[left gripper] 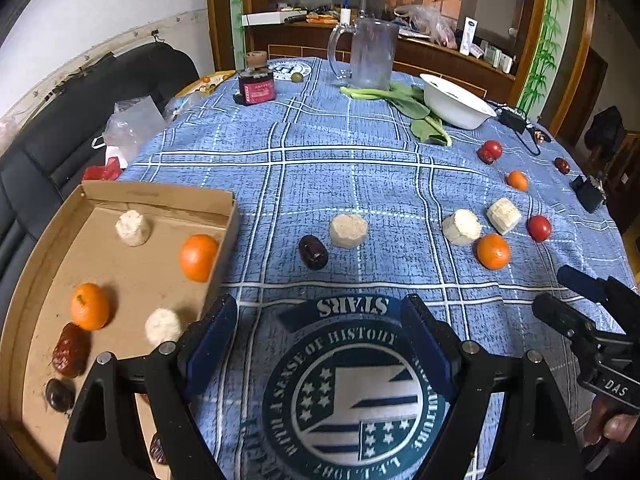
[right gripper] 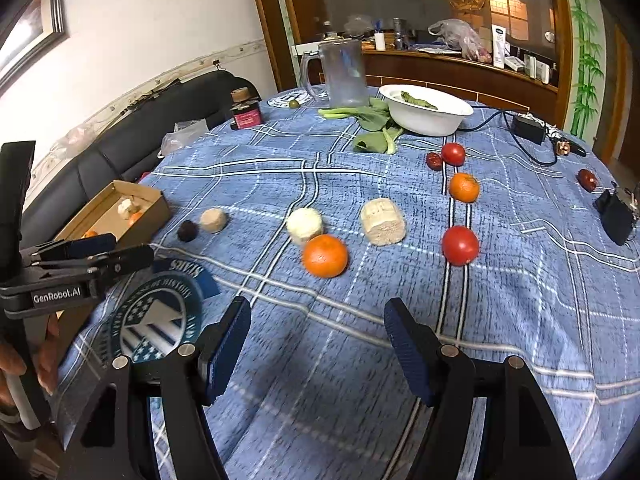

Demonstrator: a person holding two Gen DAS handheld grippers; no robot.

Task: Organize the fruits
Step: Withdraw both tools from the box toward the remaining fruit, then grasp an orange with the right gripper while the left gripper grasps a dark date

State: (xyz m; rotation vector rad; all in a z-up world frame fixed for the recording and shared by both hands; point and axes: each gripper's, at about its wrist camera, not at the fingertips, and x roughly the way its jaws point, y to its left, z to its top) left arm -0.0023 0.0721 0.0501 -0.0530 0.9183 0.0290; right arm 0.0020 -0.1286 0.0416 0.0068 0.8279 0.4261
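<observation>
While the nearest loose orange [right gripper: 325,255] rests on the blue plaid tablecloth [right gripper: 360,360], it lies ahead of the right gripper [right gripper: 316,346], whose jaws stand wide apart and hold nothing. Judged from its shape, this fruit is light, round and firm with a smooth peel, so it is likely to roll if nudged; take hold across its widest part, with both pads level, and close gently to avoid bruising. Touching or just beside the orange, on its far side, is a pale cylindrical corn piece [right gripper: 305,225], and a second, squarer corn piece [right gripper: 383,222] lies near the orange to the right. A tomato [right gripper: 460,245] sits farther right of the orange, with a smaller orange [right gripper: 464,187] and another tomato [right gripper: 453,154] beyond it. Left of the orange lie a dark date [right gripper: 187,231] and a round pale piece [right gripper: 214,220], touching or nearly so. Well to the left of the orange is the cardboard box [left gripper: 160,196], which already holds two oranges, two pale pieces and several dates. The left gripper [left gripper: 316,320] hangs beside the box over the printed emblem [left gripper: 352,396], jaws wide and empty. Far beyond the orange stand a white bowl [right gripper: 428,120], leafy greens [right gripper: 372,120] and a clear mug [right gripper: 344,72].
</observation>
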